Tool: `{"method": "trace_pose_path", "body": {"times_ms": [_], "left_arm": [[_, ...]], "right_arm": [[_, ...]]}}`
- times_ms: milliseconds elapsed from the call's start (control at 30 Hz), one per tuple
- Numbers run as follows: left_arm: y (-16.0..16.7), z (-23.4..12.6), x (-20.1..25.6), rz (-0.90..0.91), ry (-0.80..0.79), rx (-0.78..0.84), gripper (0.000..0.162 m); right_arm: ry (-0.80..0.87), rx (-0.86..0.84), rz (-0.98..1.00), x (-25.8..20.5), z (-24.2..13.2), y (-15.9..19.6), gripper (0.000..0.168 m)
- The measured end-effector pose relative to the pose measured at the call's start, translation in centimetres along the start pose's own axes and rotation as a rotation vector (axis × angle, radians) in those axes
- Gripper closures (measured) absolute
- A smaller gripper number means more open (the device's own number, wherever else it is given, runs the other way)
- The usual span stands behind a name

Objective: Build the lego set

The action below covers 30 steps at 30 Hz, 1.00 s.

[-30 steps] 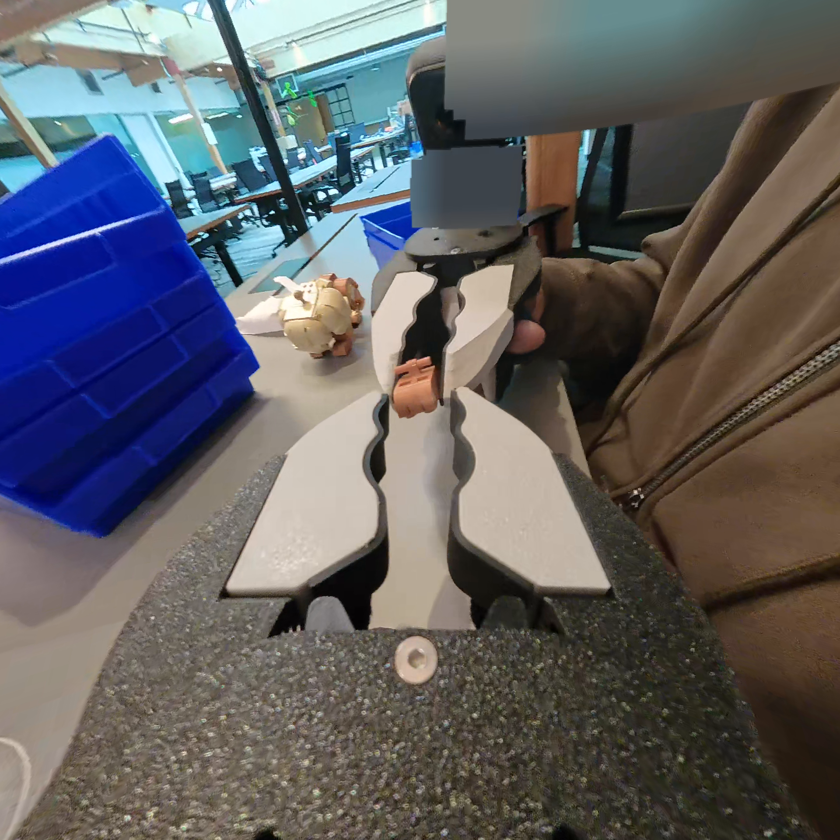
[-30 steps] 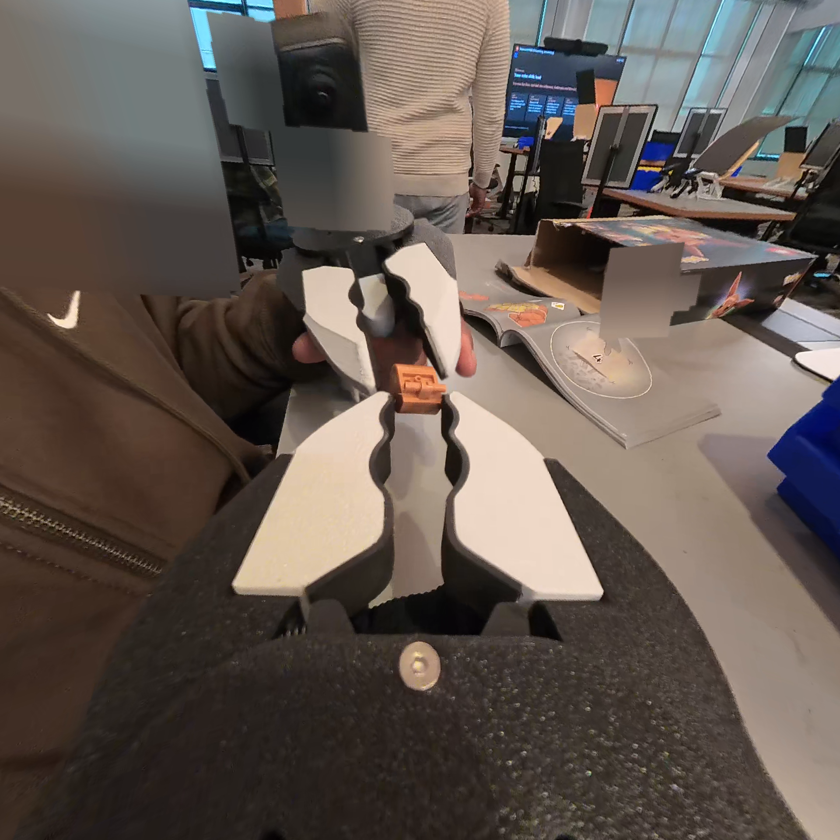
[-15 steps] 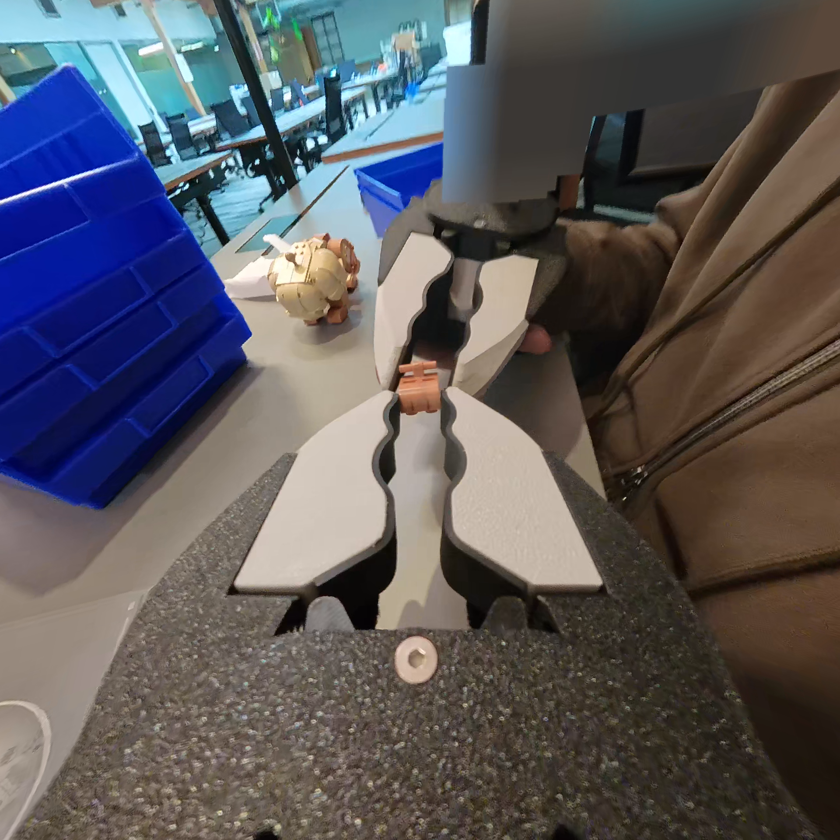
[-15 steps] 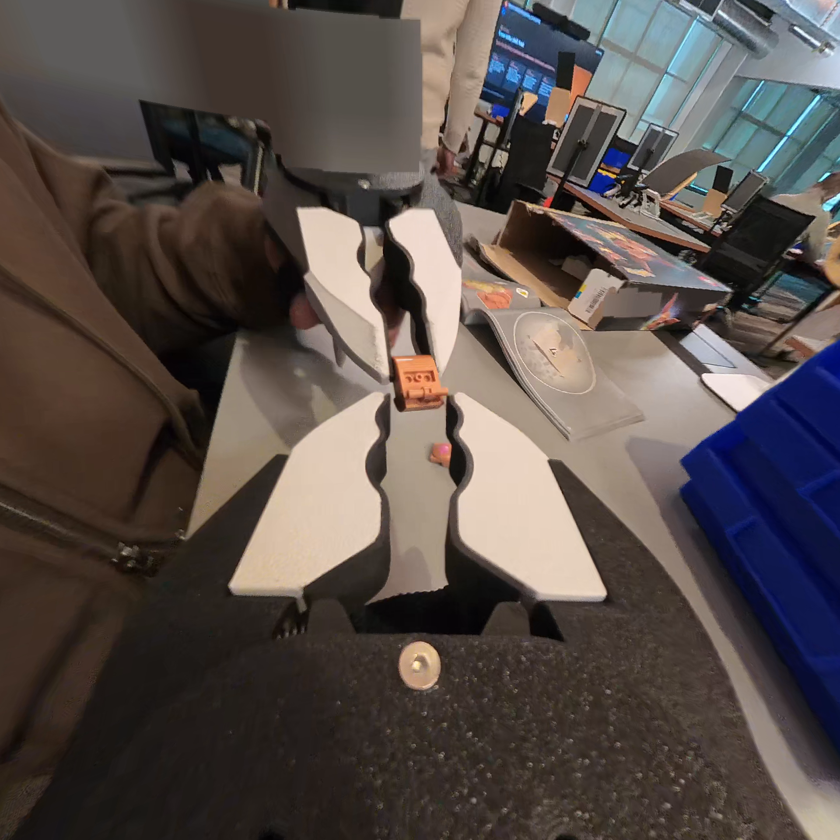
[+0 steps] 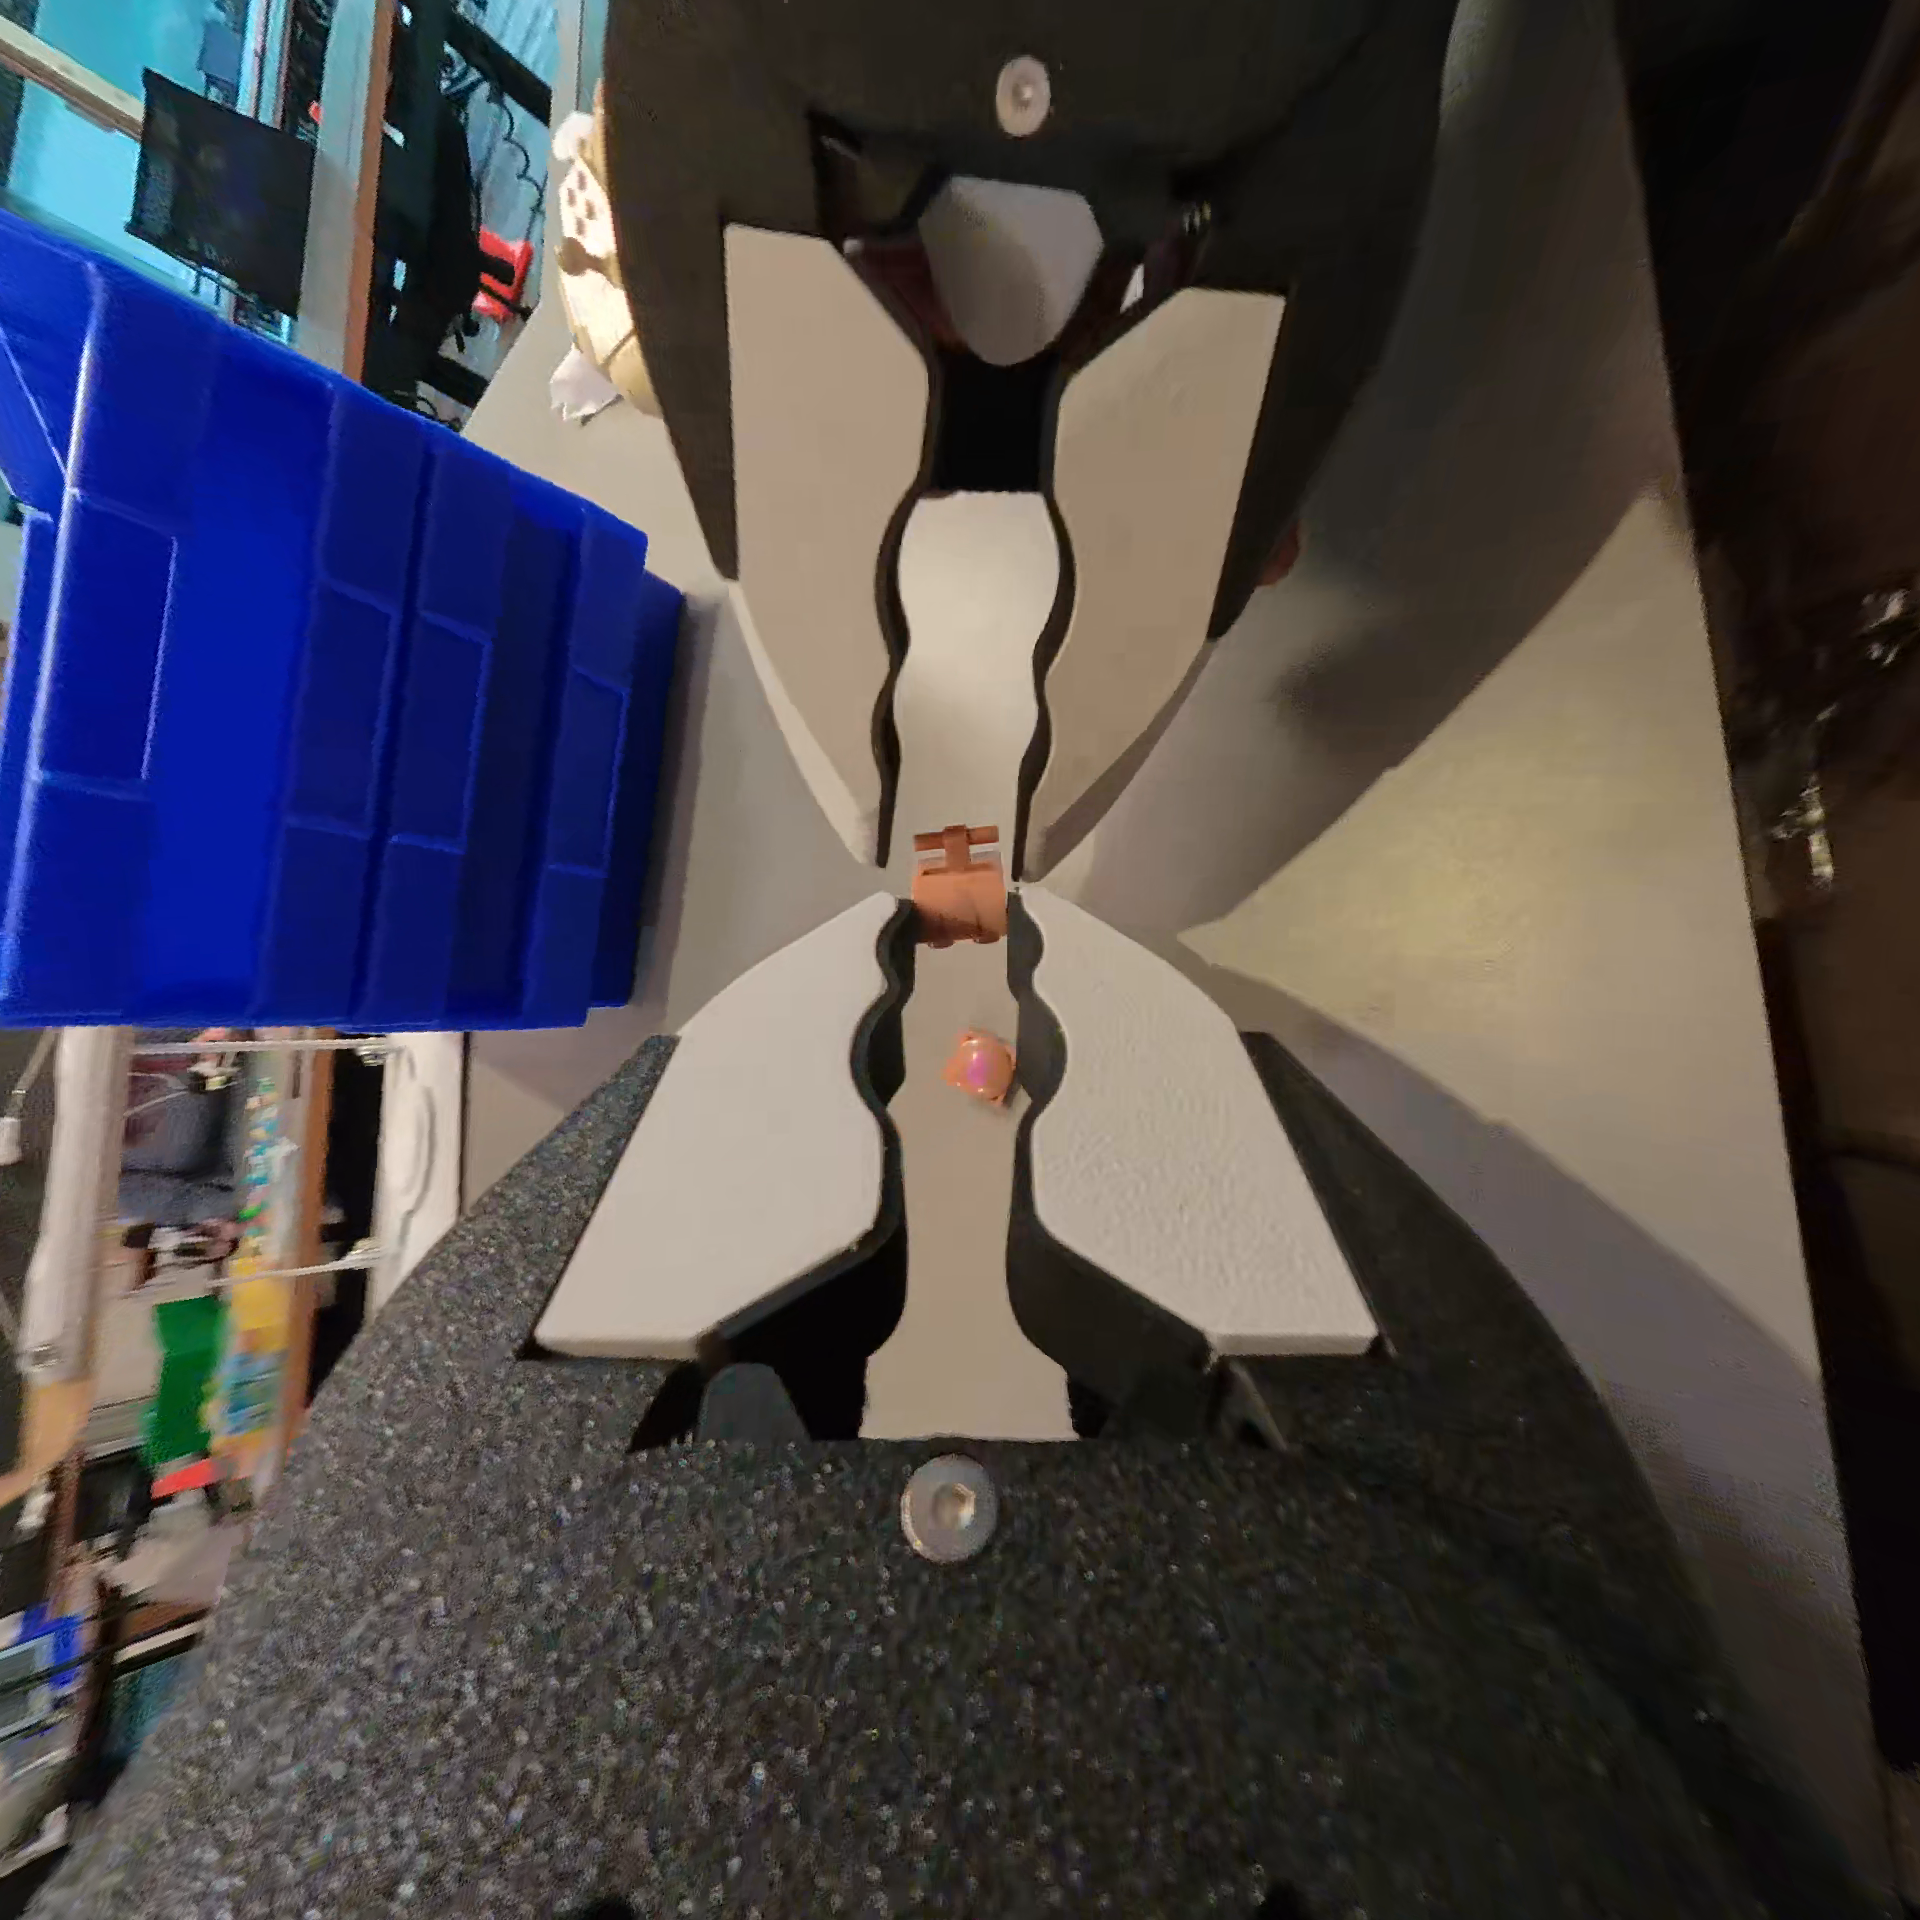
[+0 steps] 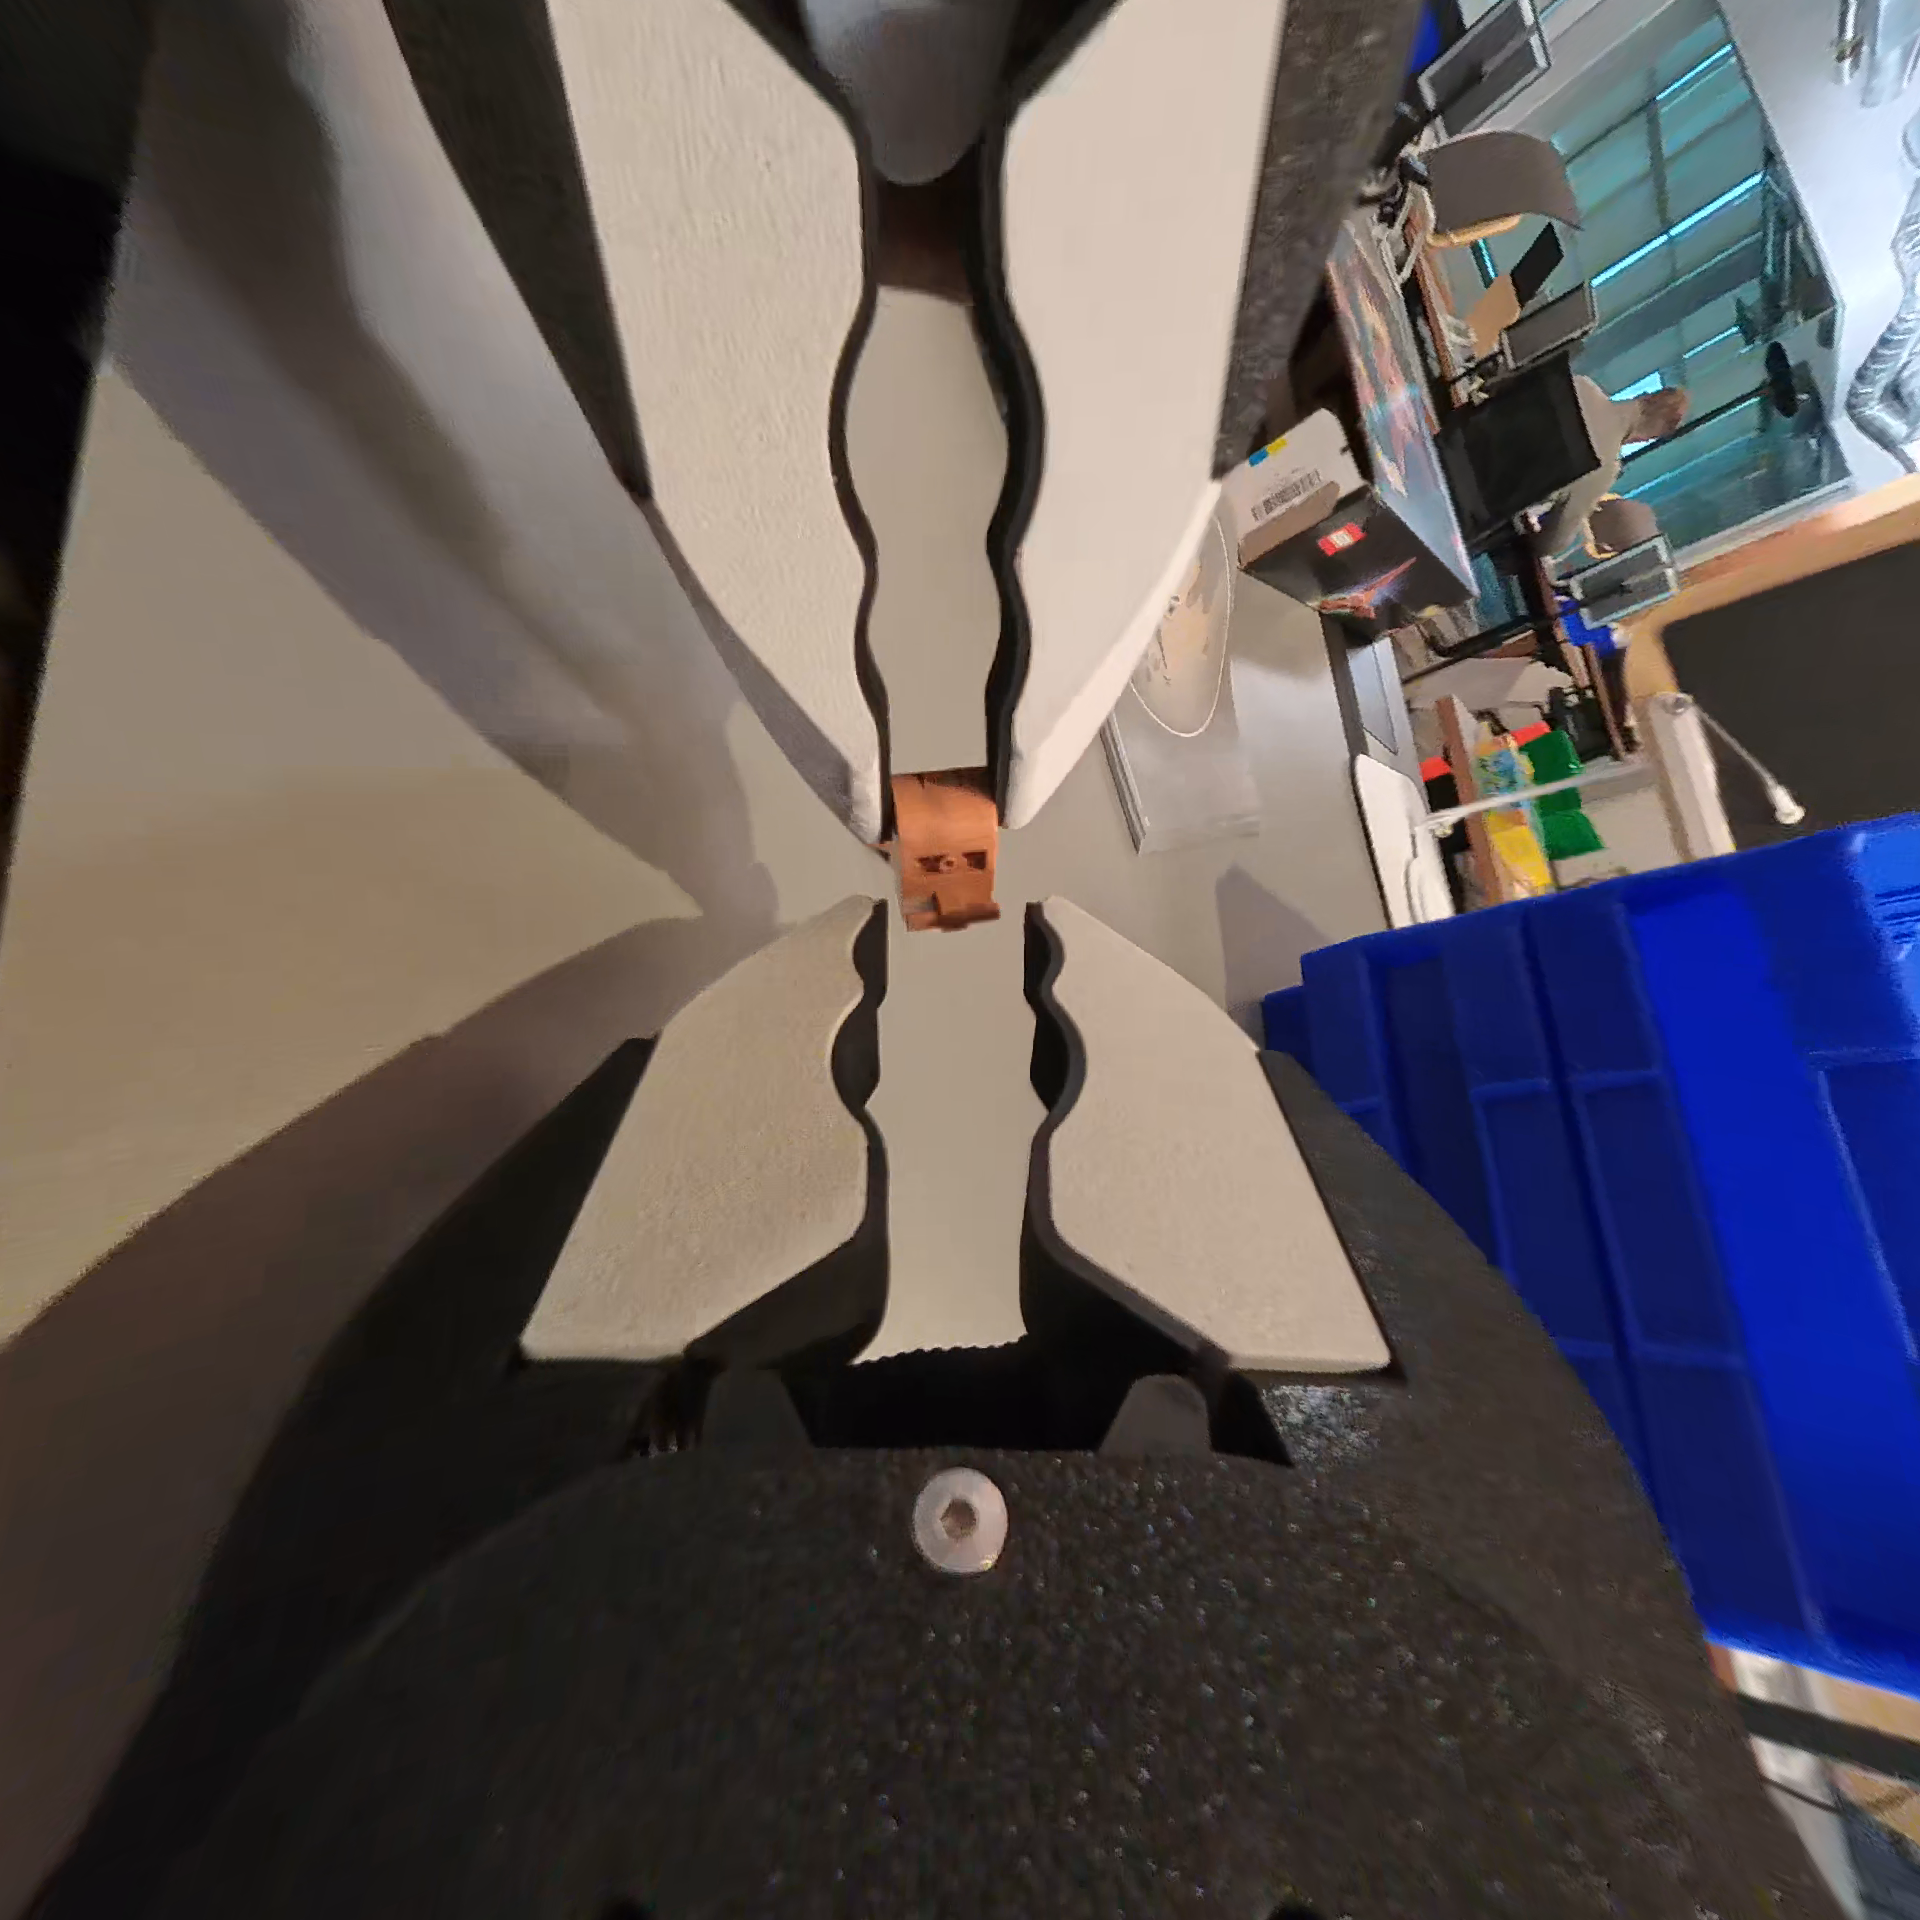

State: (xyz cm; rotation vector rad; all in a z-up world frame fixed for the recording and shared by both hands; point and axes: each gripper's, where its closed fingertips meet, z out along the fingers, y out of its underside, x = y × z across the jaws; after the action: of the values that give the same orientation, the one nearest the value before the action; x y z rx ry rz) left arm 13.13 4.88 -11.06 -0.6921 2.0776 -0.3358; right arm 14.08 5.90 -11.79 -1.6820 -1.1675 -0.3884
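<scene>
Both grippers have tipped down over the table; left gripper (image 5: 958, 902) now grips the brown piece (image 5: 956, 902), right gripper (image 6: 956, 914) released. Handover looks done.

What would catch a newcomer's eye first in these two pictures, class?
Two tools meet tip to tip mid-picture: the left tool pinches a small brown brick, while the right tool faces it with its tips apart. Next comes the big blue bin beside them on the grey table, and a tiny pink piece lying below the left tool.
</scene>
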Motion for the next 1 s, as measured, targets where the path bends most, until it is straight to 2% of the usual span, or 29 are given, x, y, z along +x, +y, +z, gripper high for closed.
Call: {"method": "trace_pose_path", "body": {"times_ms": [167, 333, 733, 1000], "left_arm": [[0.3, 0.5, 0.3, 0.076, -0.017, -0.061, 0.145], [0.5, 0.7, 0.8, 0.161, -0.007, -0.054, 0.145], [0.2, 0.9, 1.7, 0.279, 0.102, 0.141, 0.144], [0.0, 0.8, 2.1, 0.384, 0.117, 0.186, 0.144]], "right_arm": [[0.033, -0.07, -0.094, -0.4, 0.6, 0.6, 0.15], [-0.029, -0.057, -0.071, -1.0, 0.7, 0.8, 0.151], [-0.217, 0.064, 0.083, -2.4, 0.2, 0.7, 0.151], [-0.311, 0.088, 0.152, -3.0, -0.1, 0.5, 0.151]]}}
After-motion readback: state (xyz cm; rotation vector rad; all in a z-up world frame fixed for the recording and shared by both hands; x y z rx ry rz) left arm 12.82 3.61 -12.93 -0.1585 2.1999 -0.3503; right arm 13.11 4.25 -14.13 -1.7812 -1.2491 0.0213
